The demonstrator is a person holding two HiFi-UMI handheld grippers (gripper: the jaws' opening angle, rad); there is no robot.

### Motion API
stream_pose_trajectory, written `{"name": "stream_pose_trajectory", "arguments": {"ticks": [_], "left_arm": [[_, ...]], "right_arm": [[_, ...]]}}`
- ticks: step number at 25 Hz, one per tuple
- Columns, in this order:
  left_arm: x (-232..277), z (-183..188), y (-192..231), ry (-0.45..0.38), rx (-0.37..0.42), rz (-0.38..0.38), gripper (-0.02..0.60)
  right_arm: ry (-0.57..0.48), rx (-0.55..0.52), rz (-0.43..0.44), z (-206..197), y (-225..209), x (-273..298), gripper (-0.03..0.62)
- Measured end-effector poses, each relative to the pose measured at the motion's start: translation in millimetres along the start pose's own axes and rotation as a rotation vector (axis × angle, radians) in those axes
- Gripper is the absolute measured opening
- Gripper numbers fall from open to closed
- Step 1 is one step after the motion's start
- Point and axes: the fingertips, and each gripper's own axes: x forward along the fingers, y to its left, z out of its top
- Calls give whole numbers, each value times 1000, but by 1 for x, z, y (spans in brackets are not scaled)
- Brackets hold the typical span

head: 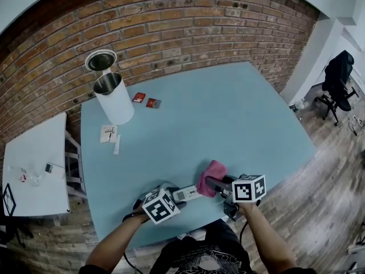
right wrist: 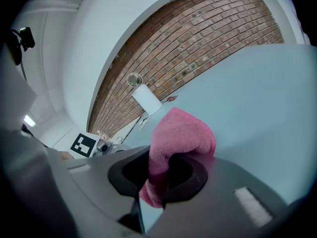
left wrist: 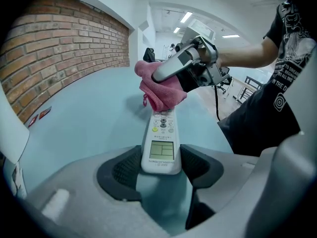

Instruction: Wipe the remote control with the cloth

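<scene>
Left gripper clamps remote by near end; its long axis runs straight toward right gripper, jaws pinching cloth, which touches the far end

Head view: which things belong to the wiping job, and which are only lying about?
Job: remote control, pink cloth, left gripper, right gripper.
Lying about: white canister, red packets, paper slips, office chair.

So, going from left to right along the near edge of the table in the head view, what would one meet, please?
left gripper → remote control → pink cloth → right gripper
</scene>
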Motion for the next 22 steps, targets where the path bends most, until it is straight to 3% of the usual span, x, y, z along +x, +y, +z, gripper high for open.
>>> {"name": "stream_pose_trajectory", "arguments": {"ticks": [5,12,18,22], "left_arm": [[-12,6,6,-29,17,63,255],[-47,-2,15,-102,-232,190,254],[-32,-18,20,-27,-197,254,255],[-37,-15,25,-35,-209,304,256]], "right_arm": [[-18,0,-9,1,4,-2,63],[-62,-77,-33,3,19,-6,63],[-53,-165,-9,-2,40,-3,63],[-44,-214,9,-8,53,-9,63]]}}
